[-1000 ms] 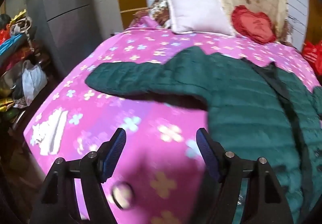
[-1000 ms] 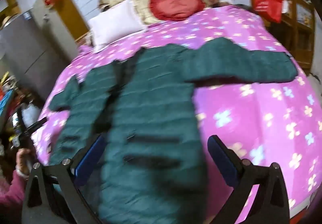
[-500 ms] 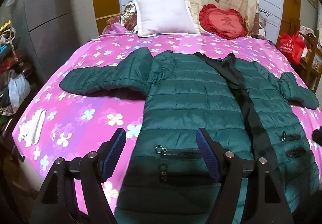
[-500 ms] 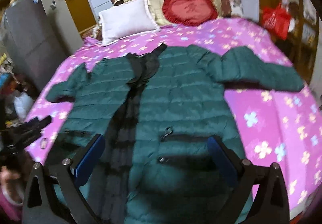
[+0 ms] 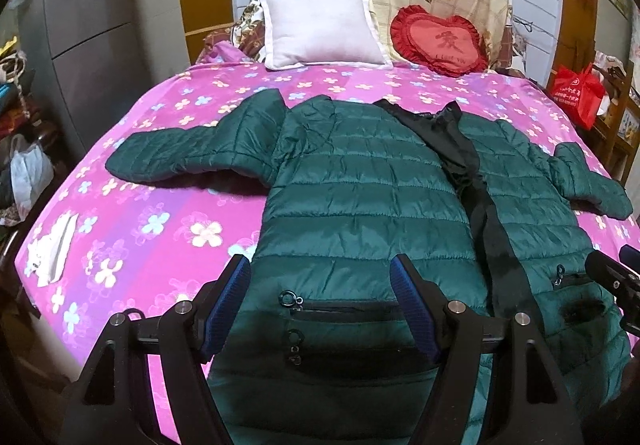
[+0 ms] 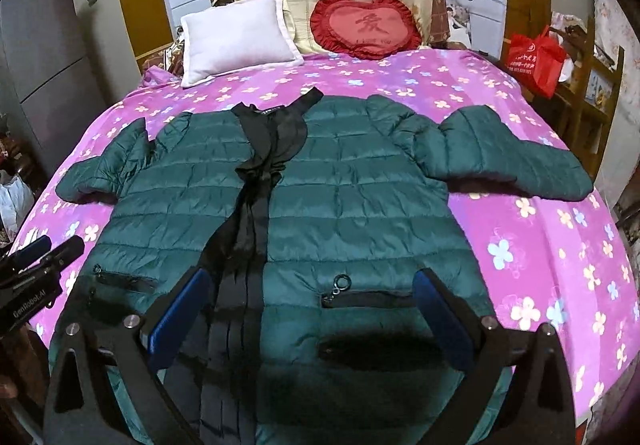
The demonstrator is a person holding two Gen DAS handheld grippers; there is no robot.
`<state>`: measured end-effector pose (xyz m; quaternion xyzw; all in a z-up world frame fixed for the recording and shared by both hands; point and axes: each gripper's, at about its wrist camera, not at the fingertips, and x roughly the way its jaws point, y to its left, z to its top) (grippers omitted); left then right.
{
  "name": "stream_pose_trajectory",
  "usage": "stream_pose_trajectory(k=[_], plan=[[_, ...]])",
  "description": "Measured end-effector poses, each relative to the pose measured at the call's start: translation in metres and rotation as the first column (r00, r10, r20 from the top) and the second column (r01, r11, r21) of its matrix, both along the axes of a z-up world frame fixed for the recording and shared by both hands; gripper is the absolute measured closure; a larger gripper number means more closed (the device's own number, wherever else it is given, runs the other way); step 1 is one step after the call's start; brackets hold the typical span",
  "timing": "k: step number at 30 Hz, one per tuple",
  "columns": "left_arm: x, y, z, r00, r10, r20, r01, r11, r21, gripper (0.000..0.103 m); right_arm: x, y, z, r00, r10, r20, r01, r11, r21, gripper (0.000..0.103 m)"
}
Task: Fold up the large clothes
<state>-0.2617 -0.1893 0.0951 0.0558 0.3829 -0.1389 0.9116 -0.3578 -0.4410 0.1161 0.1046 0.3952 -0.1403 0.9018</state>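
A dark green quilted jacket (image 5: 360,181) lies spread flat, front up and open, on a pink flowered bed (image 5: 168,221), with both sleeves stretched out sideways and its black lining showing down the middle. It also shows in the right wrist view (image 6: 352,197). My left gripper (image 5: 320,281) is open and empty above the jacket's hem, near a zip pocket (image 5: 340,305). My right gripper (image 6: 312,289) is open and empty above the hem, near the other pocket (image 6: 368,299). Each gripper shows at the edge of the other's view.
A white pillow (image 5: 320,31) and a red heart cushion (image 5: 440,41) lie at the head of the bed (image 6: 540,245). A grey cabinet (image 5: 92,25) stands to the left, a red bag (image 5: 576,93) to the right. A white item (image 5: 52,249) lies on the bed's left edge.
Both grippers swung inward from the bed's sides to face the jacket head-on over its hem. Both stayed open. The jacket has not moved.
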Motion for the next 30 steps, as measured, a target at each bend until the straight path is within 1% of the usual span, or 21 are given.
stream_pose_trajectory(k=[10, 14, 30], plan=[[0.005, -0.003, -0.007, 1.0, 0.008, -0.016, -0.008, 1.0, -0.007, 0.047, 0.009, 0.004, -0.008, 1.0, -0.016, -0.014, 0.016, 1.0, -0.008, 0.0], [0.006, -0.004, -0.008, 1.0, 0.008, -0.017, -0.008, 1.0, -0.005, 0.047, 0.013, 0.002, -0.01, 1.0, -0.02, -0.015, 0.02, 1.0, 0.007, 0.0], [0.013, -0.011, -0.013, 1.0, 0.008, -0.03, -0.009, 1.0, -0.005, 0.047, 0.024, 0.002, -0.016, 0.999, -0.021, -0.027, 0.021, 1.0, 0.006, 0.0]])
